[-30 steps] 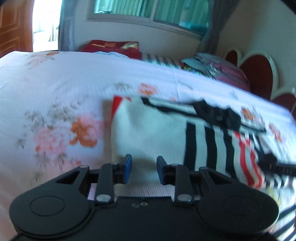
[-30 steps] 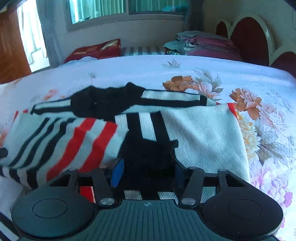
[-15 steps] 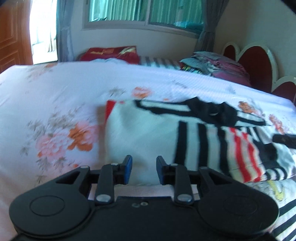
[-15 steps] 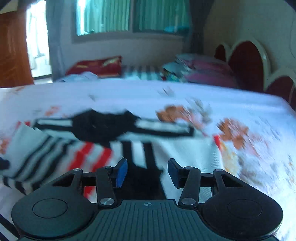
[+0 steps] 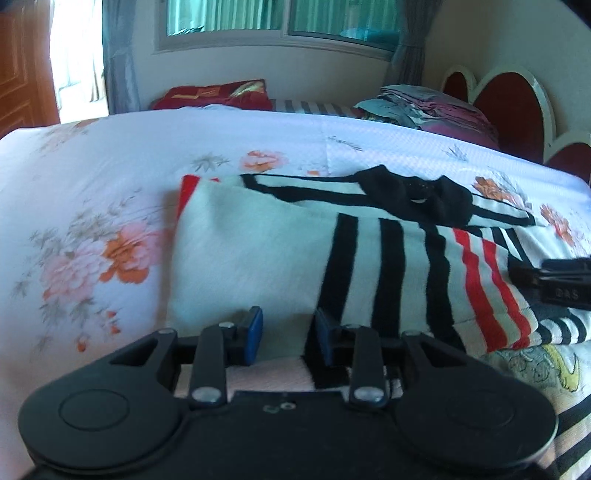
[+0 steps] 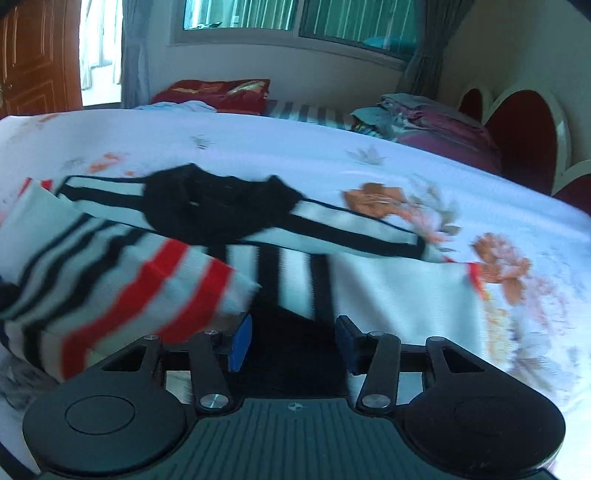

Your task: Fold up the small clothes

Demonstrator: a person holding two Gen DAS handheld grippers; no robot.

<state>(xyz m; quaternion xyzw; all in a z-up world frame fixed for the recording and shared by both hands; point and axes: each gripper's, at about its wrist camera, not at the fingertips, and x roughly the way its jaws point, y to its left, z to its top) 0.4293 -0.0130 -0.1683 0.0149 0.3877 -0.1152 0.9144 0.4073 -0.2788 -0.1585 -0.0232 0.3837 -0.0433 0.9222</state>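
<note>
The striped top [image 5: 280, 251] lies folded on the floral bedspread [image 5: 110, 162], its left edge straight, with broad bare bed to its left and beyond. The left gripper [image 5: 286, 332] tilts down over the near hem, jaws parted and gripping nothing. The right gripper [image 6: 293, 341] is likewise tilted, its jaws having just narrowed yet apart, empty above the dark stripes.

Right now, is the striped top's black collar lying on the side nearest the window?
Yes, the black collar lies along the striped top's far edge, toward the window.
</note>
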